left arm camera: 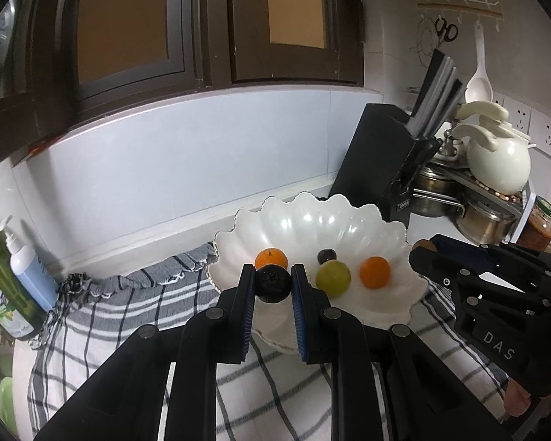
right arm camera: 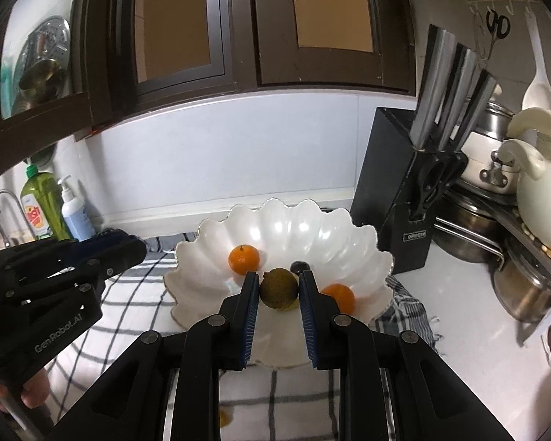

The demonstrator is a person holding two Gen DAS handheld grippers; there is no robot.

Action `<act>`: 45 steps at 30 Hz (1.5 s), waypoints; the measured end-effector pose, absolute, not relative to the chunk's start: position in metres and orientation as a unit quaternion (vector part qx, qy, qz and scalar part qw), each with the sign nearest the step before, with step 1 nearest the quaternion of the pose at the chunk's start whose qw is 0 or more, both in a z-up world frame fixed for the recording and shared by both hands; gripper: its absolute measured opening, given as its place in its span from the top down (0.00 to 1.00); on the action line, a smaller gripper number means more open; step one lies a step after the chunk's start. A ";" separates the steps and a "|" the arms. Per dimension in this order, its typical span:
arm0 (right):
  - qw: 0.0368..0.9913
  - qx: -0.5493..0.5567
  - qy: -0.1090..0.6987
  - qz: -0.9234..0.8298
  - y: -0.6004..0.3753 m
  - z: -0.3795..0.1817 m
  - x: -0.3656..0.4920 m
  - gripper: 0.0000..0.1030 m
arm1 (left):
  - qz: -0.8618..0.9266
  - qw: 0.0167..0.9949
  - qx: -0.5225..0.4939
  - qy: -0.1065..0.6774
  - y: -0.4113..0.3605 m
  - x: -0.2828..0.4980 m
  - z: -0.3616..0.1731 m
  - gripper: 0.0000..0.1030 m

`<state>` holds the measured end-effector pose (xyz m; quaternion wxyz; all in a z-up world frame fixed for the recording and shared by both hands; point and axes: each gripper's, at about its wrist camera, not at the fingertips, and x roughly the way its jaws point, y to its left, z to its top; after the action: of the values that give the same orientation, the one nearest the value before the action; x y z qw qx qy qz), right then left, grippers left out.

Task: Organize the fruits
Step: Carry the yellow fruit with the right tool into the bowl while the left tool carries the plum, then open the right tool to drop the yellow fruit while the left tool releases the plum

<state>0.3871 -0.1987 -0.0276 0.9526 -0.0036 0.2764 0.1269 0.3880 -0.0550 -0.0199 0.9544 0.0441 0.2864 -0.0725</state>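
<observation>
My left gripper, at lower centre of its frame, pinches a dark fruit; my right gripper likewise clamps a brownish-green fruit, apparently with both pads touching.

White scalloped bowl on striped cloth, two oranges, green fruit, small dark fruit inside, dark round fruit (pinched), brownish-green fruit held above.

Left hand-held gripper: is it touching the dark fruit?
Touching. The left wrist view shows the left hand-held gripper with both pads pressed against the dark round fruit.
</observation>
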 end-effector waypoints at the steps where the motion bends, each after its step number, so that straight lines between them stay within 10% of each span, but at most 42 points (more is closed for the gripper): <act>1: 0.952 -0.003 0.279 0.124 -0.198 -0.028 0.390 0.77 | -0.072 0.953 0.044 0.290 -0.054 0.392 -0.021 0.80; 30: 0.923 -0.009 0.372 0.095 -0.197 -0.080 0.459 0.77 | -0.088 0.911 0.071 0.396 -0.068 0.487 -0.082 0.79; 34: 0.921 -0.007 0.379 0.090 -0.199 -0.083 0.461 0.72 | -0.089 0.913 0.072 0.391 -0.068 0.485 -0.081 0.59; 45: 0.928 -0.012 0.363 0.080 -0.198 -0.071 0.440 0.60 | -0.082 0.923 0.092 0.365 -0.061 0.460 -0.063 0.47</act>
<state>0.4405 -0.1976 -0.0706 0.9284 -0.0116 0.3627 0.0797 0.4600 -0.0609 -0.0626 0.9227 0.0915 0.3654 -0.0816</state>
